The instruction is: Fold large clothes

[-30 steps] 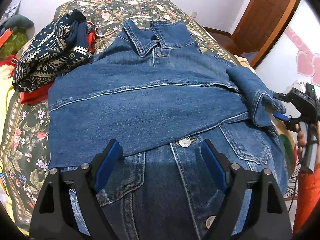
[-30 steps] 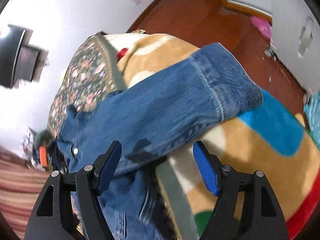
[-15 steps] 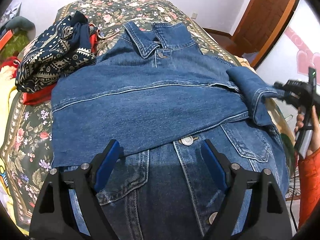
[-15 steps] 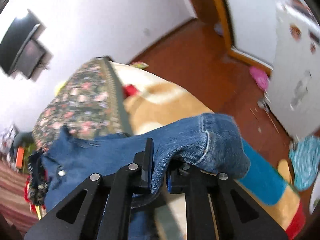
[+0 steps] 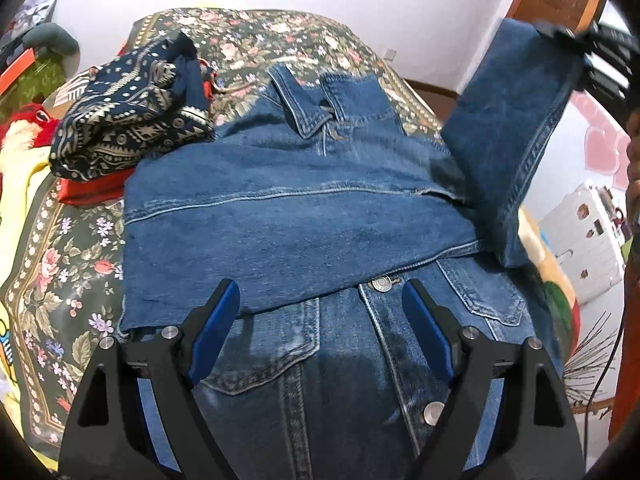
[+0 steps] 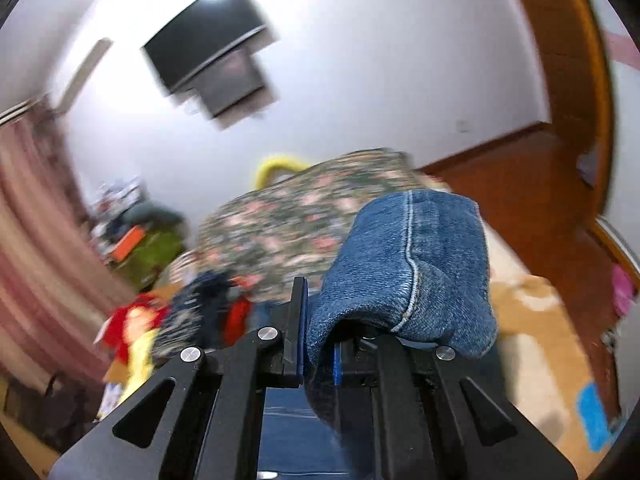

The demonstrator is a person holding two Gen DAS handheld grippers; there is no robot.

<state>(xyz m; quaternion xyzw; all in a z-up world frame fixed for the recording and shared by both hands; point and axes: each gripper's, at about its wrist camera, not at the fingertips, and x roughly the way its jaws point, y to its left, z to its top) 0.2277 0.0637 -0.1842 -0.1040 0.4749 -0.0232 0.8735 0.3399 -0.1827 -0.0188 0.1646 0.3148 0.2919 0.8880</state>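
Now right tongs (image 6: 318, 354) pinch denim jacket (image 5: 304, 216) sleeve, lifted.

- The jacket (image 5: 304, 216) is showing rough, matt denim cloth with shiny metal buttons (image 5: 381, 283).
- The tool (image 5: 320, 320) is looking like matt black plastic.
- The floor (image 6: 516, 184) is gleaming as smooth wood.

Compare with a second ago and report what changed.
The right gripper closed on the sleeve and lifted it off the bed's edge into the air. The left gripper stayed open over the denim jacket; the patterned cloth did not move.
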